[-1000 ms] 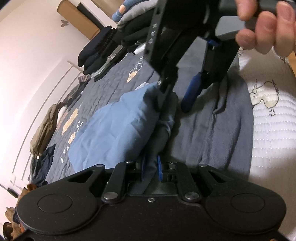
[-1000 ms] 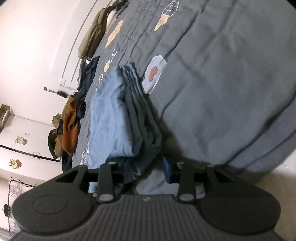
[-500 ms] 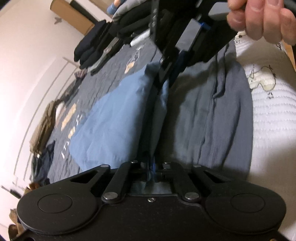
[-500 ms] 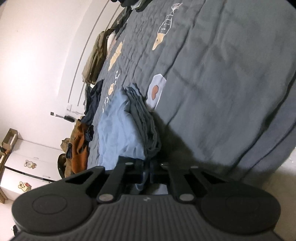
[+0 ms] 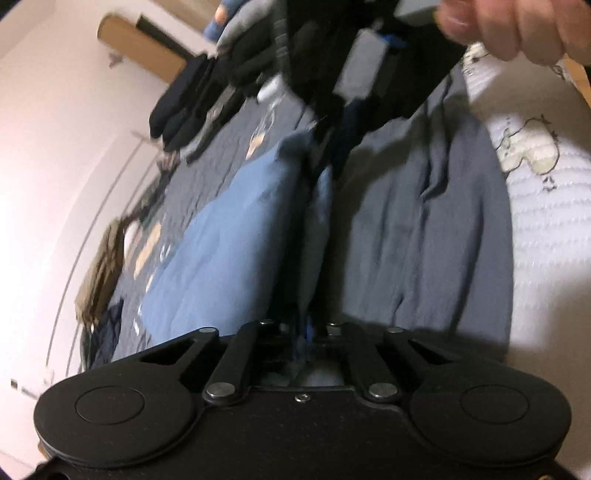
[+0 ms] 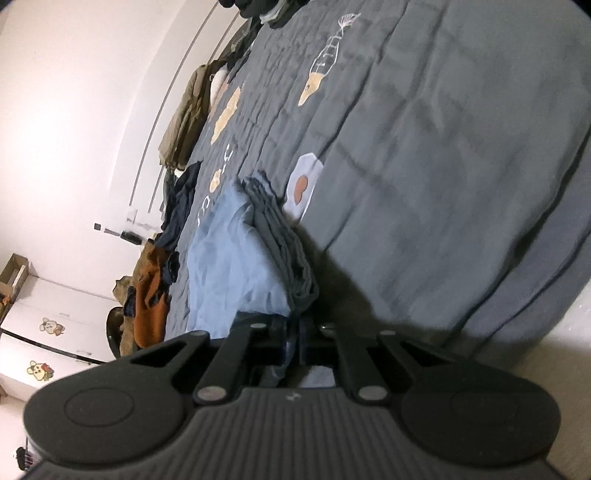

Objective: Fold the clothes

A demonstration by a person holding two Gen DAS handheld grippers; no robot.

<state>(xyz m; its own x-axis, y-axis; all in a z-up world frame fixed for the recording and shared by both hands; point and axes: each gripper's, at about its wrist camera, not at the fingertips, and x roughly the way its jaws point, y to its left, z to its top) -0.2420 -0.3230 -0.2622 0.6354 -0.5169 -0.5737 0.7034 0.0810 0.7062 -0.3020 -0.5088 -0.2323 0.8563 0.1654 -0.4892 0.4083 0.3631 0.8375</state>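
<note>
A light blue garment (image 5: 236, 243) lies half folded on the grey quilt (image 5: 424, 229). My left gripper (image 5: 308, 332) is shut on the near edge of the blue cloth. In the left wrist view, my right gripper (image 5: 328, 147) pinches the far end of the same edge, with a hand (image 5: 509, 26) on its handle. In the right wrist view the blue garment (image 6: 229, 266) shows a thick folded edge, and the right gripper (image 6: 295, 341) is shut on that cloth. The stretch of cloth between the two grippers is raised off the quilt.
Dark folded clothes (image 5: 192, 96) are stacked at the far end of the bed. A white quilted cover (image 5: 546, 221) lies to the right. An olive jacket (image 6: 184, 118), dark clothes (image 6: 181, 206) and an orange garment (image 6: 149, 306) lie along the wall side. White cabinets (image 6: 48, 325) stand beyond.
Both grippers went from open around the blue cloth's edge to shut on it. The pinched edge has lifted slightly and stretched between them.
</note>
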